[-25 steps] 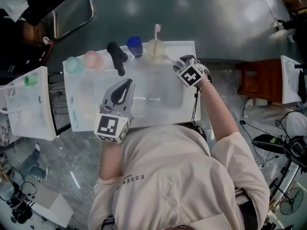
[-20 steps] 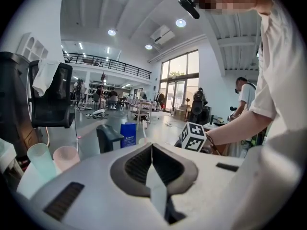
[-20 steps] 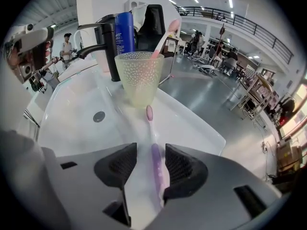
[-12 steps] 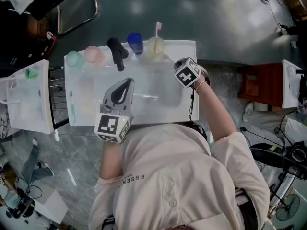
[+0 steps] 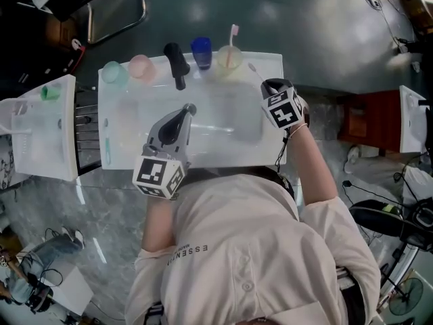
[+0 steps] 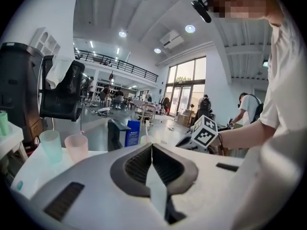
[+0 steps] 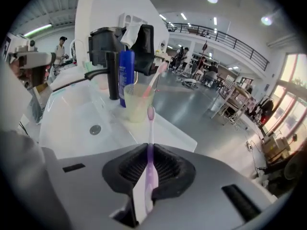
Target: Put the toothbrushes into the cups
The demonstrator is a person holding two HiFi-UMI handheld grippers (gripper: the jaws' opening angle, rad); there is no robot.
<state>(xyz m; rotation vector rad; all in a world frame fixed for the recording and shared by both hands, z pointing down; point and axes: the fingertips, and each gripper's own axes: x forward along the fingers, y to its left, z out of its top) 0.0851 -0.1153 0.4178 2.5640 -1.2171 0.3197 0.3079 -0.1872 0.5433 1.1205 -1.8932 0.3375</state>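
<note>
My right gripper (image 7: 149, 150) has just been closing its jaws, and they now pinch a purple toothbrush (image 7: 150, 121) by its handle. The bristle head sticks out ahead of the tips, clear of everything. Just beyond that head stands a pale yellow cup (image 7: 137, 104) with a pink toothbrush (image 7: 154, 80) leaning in it; the brush in my grip does not touch that cup. Behind the yellow cup and slightly left of my jaws stands a blue cup (image 7: 126, 75), with a black faucet (image 7: 112, 75) just beside it, further left. The white sink (image 7: 67, 123) lies below and to the left of these jaws, and its drain (image 7: 95, 129) shows in the basin.

My left gripper (image 6: 152, 147) has its jaws pressed together with nothing between them. Straight ahead of them are the faucet and the blue cup. Off to the left stand a pink cup (image 6: 76, 147) and a teal cup (image 6: 50, 146), side by side. A green toothbrush (image 5: 106, 144) lies along the sink's left rim, well apart from my left jaws and on their left.
</note>
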